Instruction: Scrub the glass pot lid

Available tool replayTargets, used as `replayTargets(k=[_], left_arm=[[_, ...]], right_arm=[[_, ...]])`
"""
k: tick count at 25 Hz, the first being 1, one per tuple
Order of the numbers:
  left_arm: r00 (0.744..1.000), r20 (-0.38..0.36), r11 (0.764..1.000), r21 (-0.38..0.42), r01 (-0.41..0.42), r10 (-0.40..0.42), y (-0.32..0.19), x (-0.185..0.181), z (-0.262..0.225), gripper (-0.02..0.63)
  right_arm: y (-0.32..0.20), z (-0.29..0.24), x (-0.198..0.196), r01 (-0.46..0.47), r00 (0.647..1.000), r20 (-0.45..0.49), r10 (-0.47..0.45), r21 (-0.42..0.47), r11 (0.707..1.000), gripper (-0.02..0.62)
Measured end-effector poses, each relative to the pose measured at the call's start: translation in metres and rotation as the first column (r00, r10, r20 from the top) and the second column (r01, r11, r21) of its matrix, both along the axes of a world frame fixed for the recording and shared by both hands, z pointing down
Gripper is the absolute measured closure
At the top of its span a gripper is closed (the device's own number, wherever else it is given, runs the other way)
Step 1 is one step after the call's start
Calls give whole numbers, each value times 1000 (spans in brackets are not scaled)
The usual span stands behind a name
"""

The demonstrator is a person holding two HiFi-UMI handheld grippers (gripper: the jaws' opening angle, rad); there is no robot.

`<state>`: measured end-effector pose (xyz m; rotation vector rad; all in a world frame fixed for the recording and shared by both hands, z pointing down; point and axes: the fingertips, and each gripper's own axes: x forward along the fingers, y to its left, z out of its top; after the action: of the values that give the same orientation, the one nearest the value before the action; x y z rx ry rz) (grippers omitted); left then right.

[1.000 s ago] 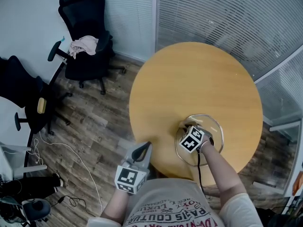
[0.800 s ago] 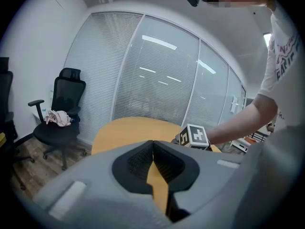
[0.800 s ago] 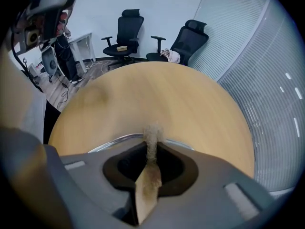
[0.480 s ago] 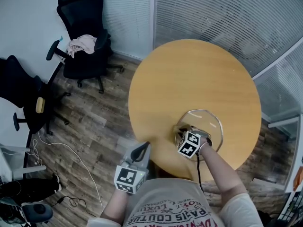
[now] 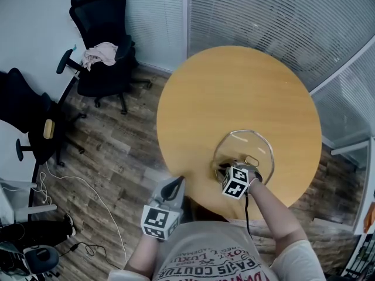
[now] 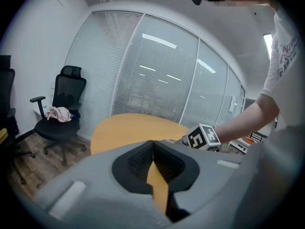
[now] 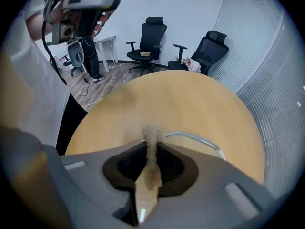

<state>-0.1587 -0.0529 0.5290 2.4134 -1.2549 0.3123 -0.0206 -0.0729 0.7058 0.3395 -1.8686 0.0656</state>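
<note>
Right gripper (image 5: 225,168) is clamping a tan bristly scrubber (image 7: 152,147) at the 7 o'clock rim of the glass lid (image 5: 249,148), which is lying near the round table's (image 5: 234,92) 5 o'clock edge, while left gripper (image 5: 174,185) is hovering off the table's 7 o'clock side, fingers together, empty.

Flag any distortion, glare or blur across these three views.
Head view: wide-angle bend curves the blinds; the glass lid shows mostly as a rim. Left gripper view: fisheye with dark corners, lamp reflections on the glass wall. Right gripper view: same fisheye; the scrub pad between the jaws looks soft.
</note>
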Motion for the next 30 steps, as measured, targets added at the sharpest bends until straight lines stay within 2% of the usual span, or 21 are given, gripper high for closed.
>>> replayTargets(k=[7,19,30], left_arm=[[1000,1,1000,-18,-9,9,15,12,7,598],[998,10,998,-31,-59,59,38,54,12,598],[994,28,994,-27,-105,105,52,99,7,598]], right_arm=[[28,-1,4,38,999,35,-37,-16,999,532],[76,-2,37,76,994,86,-72,-49,996,532],[110,-2,69,34,992,123,-24,-77,996,532]])
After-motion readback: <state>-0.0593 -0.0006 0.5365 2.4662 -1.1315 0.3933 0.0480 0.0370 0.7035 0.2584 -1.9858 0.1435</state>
